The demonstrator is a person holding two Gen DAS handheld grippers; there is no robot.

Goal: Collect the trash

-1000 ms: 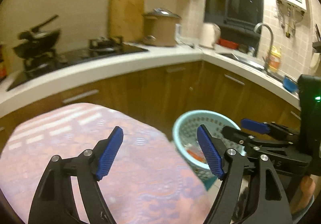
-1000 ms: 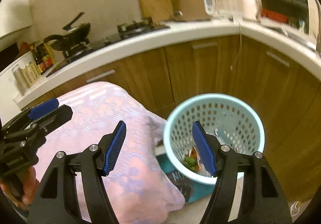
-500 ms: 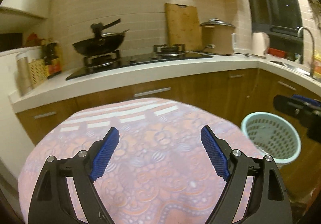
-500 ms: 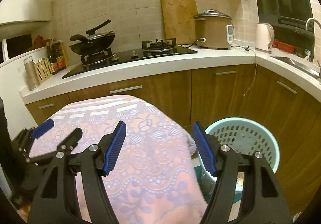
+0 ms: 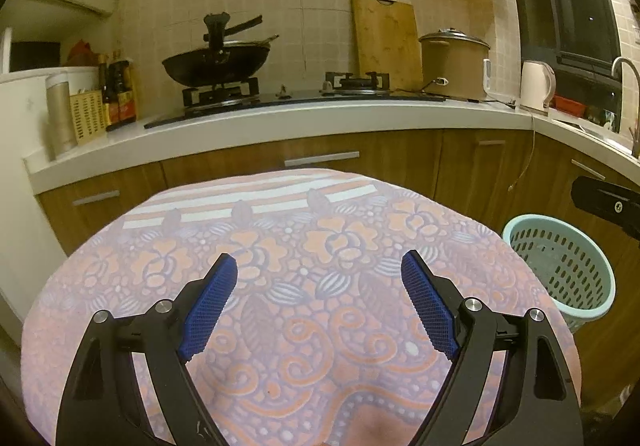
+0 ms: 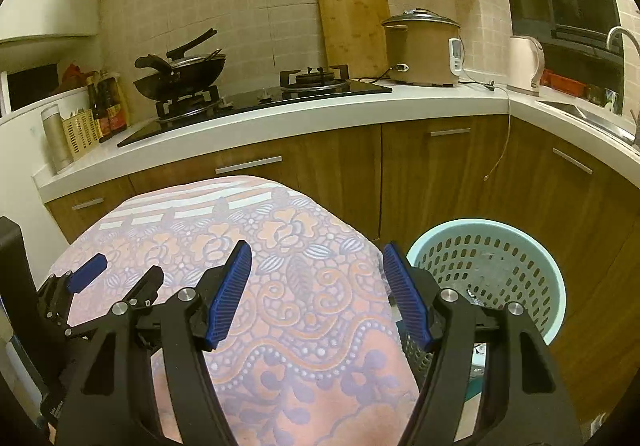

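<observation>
A pale teal perforated basket (image 6: 516, 270) stands on the floor to the right of a table under a pink and purple patterned cloth (image 6: 304, 310). It also shows in the left wrist view (image 5: 568, 266). No loose trash shows on the cloth (image 5: 320, 286). My left gripper (image 5: 318, 306) is open and empty above the cloth's middle. My right gripper (image 6: 316, 294) is open and empty over the cloth's right edge, beside the basket. The left gripper also shows at the left of the right wrist view (image 6: 116, 278).
A white counter (image 5: 280, 122) with wooden cabinets runs behind the table and turns along the right. On it are a wok (image 5: 216, 64), a gas hob (image 5: 356, 82), a cutting board (image 5: 386, 42), a rice cooker (image 5: 454, 62) and a kettle (image 5: 538, 86).
Both grippers have swung left and up from over the basket and now face the table and counter. Both stay open and empty.
</observation>
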